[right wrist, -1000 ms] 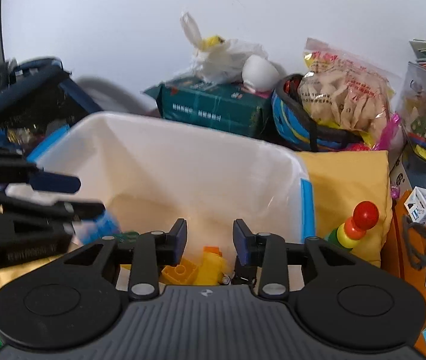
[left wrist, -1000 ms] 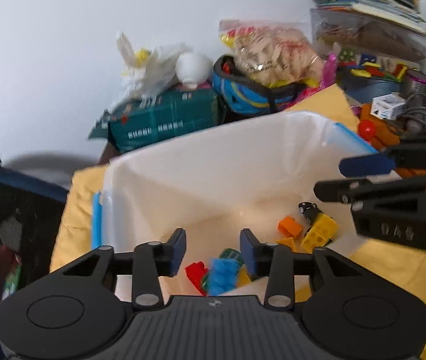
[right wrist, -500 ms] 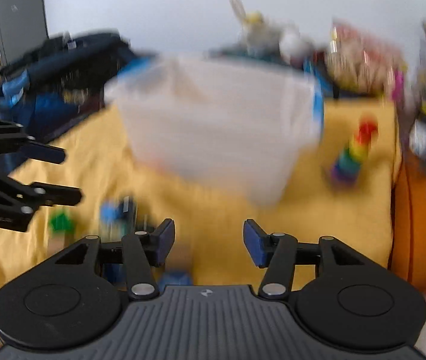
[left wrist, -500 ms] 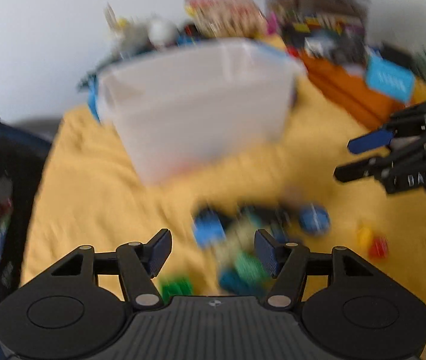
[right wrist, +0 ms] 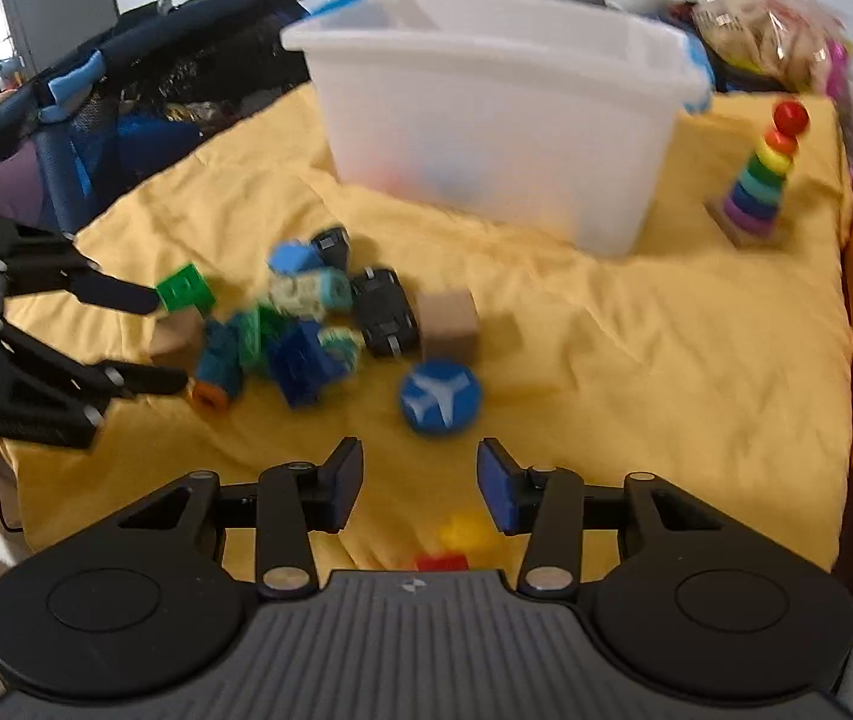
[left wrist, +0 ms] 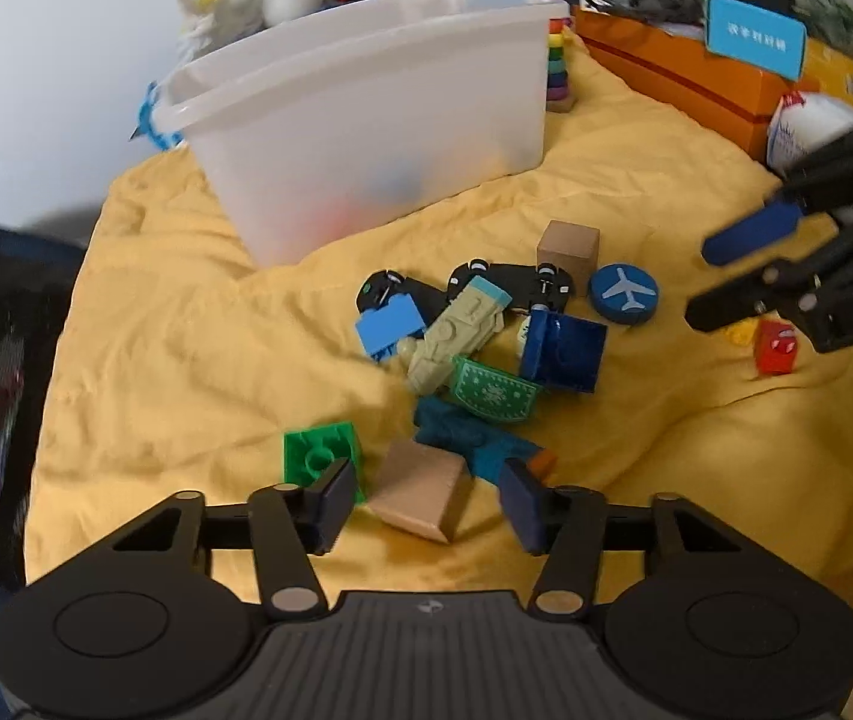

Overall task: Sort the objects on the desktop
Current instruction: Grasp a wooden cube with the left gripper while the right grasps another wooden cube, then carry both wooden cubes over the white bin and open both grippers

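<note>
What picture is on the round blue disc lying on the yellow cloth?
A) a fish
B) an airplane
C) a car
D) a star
B: the round blue disc carries a pale airplane shape with wings and tail, seen clearly from the left wrist camera, where it lies on the yellow cloth right of the black toy car.

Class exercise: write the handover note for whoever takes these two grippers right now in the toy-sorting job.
Left gripper: jaws closing, nothing gripped; a tan wooden block lies between them, the green brick beside it.
Right gripper: jaws closing, empty, with the yellow piece and red brick under them.
Things: the toy pile, including the blue airplane disc and black car, lies on the yellow cloth before the white bin.
Done: some coloured pieces show through the bin wall.
Left: everything on the cloth.
</note>
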{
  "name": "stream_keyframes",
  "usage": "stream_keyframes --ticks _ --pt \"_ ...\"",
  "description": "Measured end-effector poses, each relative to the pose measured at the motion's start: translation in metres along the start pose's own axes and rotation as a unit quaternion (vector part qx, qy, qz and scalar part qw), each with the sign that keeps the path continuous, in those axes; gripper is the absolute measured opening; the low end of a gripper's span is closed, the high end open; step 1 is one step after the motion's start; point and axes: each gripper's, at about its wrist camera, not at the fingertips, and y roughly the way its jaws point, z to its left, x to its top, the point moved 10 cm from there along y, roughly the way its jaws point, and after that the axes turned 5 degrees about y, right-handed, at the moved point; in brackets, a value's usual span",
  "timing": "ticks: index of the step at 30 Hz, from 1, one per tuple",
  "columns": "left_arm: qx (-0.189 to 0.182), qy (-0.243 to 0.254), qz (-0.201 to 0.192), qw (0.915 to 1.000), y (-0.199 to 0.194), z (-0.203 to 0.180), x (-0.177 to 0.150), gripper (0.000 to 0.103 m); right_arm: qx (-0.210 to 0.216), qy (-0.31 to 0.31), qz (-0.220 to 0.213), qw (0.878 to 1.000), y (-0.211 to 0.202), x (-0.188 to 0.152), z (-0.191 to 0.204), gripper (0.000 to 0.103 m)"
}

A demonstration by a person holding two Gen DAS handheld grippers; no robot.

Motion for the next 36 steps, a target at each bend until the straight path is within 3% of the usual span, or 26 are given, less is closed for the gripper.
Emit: stream_keyframes --ticks 2,6,16,19,20,25,30,36 --pt "-0.003 0.006 0.013 0.9999 0.007 0.003 -0.001 0.04 -0.013 -0.015 -0.006 1.0 0.003 0.005 0.003 0.046" --pt "-0.035 0.002 0.016 0.9993 0.011 0.002 -0.003 0.033 -0.008 -0.012 -0.011 1.0 0.007 0.011 0.01 0.046" --pt "-0.076 -0.049 0.026 0.9956 -0.003 -0.006 -0.019 0.033 -0.034 -0.02 -0.028 0.999 0.032 0.044 -0.003 0.046" --pt "-0.074 -0.048 0.03 0.9957 -0.004 -0.009 -0.026 0.033 -0.04 -0.023 -0.011 0.999 0.054 0.047 -0.006 0.044" --pt "-0.074 -0.048 0.033 0.9956 -0.003 -0.009 -0.028 0.034 -0.041 -0.026 -0.001 0.999 0.061 0.046 -0.007 0.034" --pt "-0.081 -0.073 0.03 0.9936 -0.001 -0.006 -0.03 0.033 -0.037 -0.021 0.021 0.999 0.077 0.034 -0.011 0.033" --pt "-0.083 -0.094 0.013 0.992 -0.007 0.0 -0.024 0.032 -0.037 -0.003 0.004 0.999 0.065 0.031 -0.017 0.032" --pt "-0.067 -0.065 -0.034 0.9951 -0.032 0.005 0.009 0.032 -0.026 0.027 -0.002 0.999 0.034 0.029 -0.023 0.032"
